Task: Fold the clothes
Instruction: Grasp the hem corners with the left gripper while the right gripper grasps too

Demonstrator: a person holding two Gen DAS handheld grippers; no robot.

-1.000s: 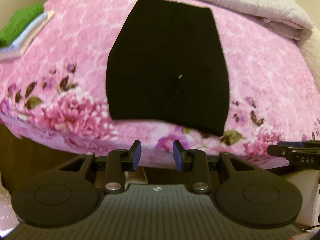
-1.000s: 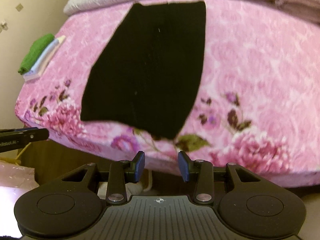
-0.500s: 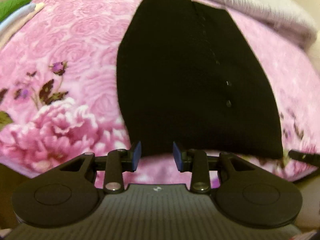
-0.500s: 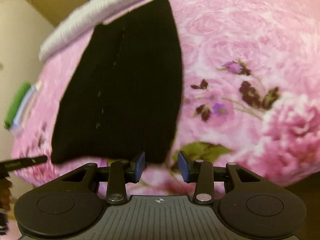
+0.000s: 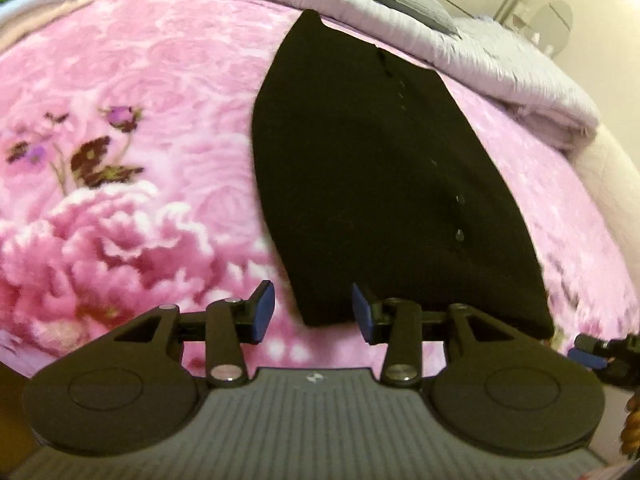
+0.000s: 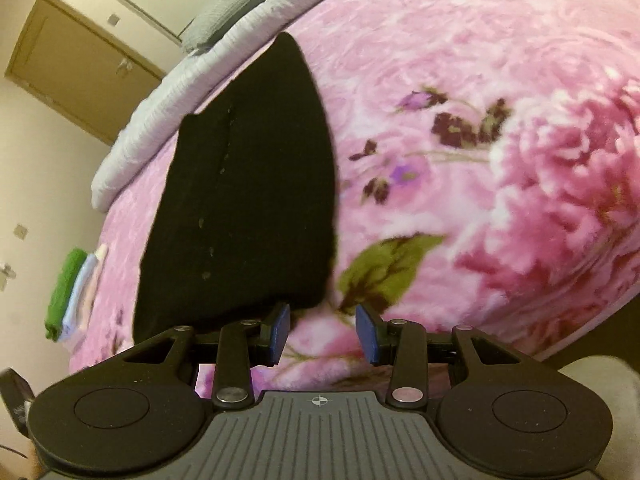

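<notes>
A black garment (image 5: 372,176) lies flat on a pink floral blanket (image 5: 132,128), with a row of small buttons down it. My left gripper (image 5: 313,312) is open, and the garment's near left corner sits just between its blue pads. In the right wrist view the same black garment (image 6: 248,200) fills the left half. My right gripper (image 6: 322,330) is open just off the garment's near right corner, over the blanket (image 6: 500,140). Neither gripper holds cloth. The right gripper's tip shows at the left wrist view's right edge (image 5: 592,354).
A grey-lilac quilt (image 5: 420,28) with a grey pillow lies along the far side of the bed. A stack of folded clothes, green on top (image 6: 70,292), sits at the bed's left edge. A wooden door (image 6: 80,64) and a wall stand beyond.
Both grippers have moved in toward the garment's near edge, left to the left corner, right to the right corner. Both stay open. The garment has not moved.
</notes>
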